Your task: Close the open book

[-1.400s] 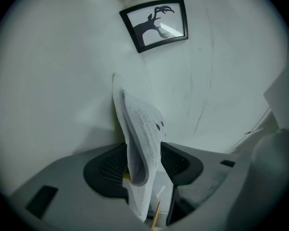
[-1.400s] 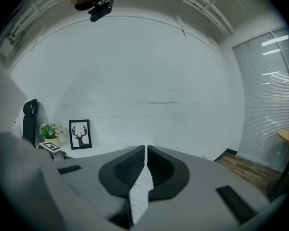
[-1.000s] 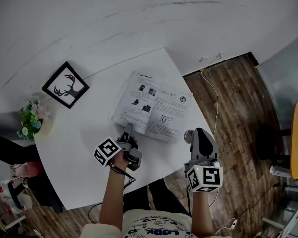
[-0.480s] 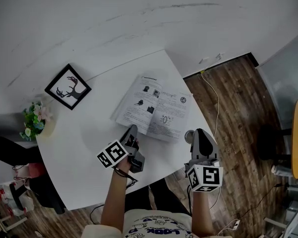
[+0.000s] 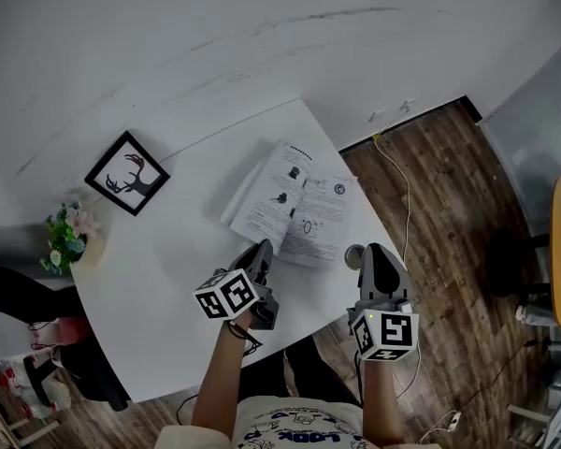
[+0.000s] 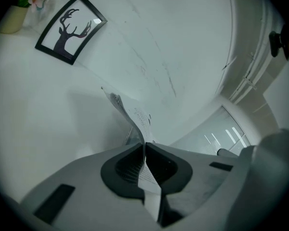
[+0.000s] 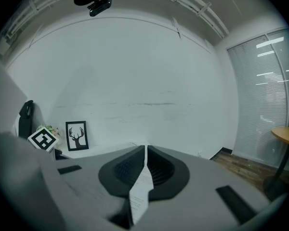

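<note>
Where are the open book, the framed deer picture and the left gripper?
open book (image 5: pixel 325 215), head view, on its flat right-hand page.
framed deer picture (image 5: pixel 126 173), head view, on the deer print inside the frame.
left gripper (image 6: pixel 144 147), left gripper view, midway between its fingers, shut on the open book.

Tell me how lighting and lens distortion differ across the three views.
Head view: dim, grey, table edges bowed. Left gripper view: heavy fisheye, black corners, deer picture skewed. Right gripper view: black corners too, window blinds brightest, book page slightly soft.
</note>
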